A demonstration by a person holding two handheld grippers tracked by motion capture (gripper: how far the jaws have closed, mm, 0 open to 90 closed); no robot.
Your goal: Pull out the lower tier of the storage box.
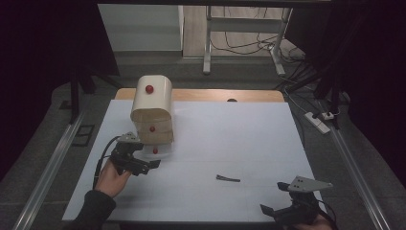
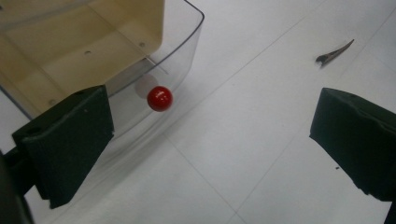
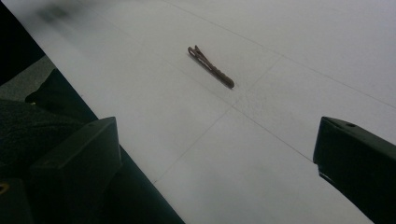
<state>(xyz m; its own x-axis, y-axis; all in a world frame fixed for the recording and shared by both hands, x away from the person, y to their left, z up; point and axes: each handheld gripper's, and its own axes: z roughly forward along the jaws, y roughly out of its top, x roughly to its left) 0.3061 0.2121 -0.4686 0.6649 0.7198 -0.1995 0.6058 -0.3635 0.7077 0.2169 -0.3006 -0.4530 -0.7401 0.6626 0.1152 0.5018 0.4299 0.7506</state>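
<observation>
The right tongs [image 3: 224, 163] stand wide open with nothing between the two black jaws. Ahead of them, a small brown hair clip [image 3: 211, 67] lies flat on the white tabletop [image 3: 280, 56], well apart.

A white-topped bench [image 1: 230, 143] carried a cream drawer cabinet [image 1: 152, 110] near its far left. A dark hair clip [image 1: 228, 178] lay apart, toward the near edge.

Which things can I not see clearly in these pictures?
- Right gripper, high view: lower part and hand cut off by the bottom edge.
- Clip, high view: too small to show its shape.
- Bottom drawer, left gripper view: its near end is hidden behind the left jaw.
</observation>
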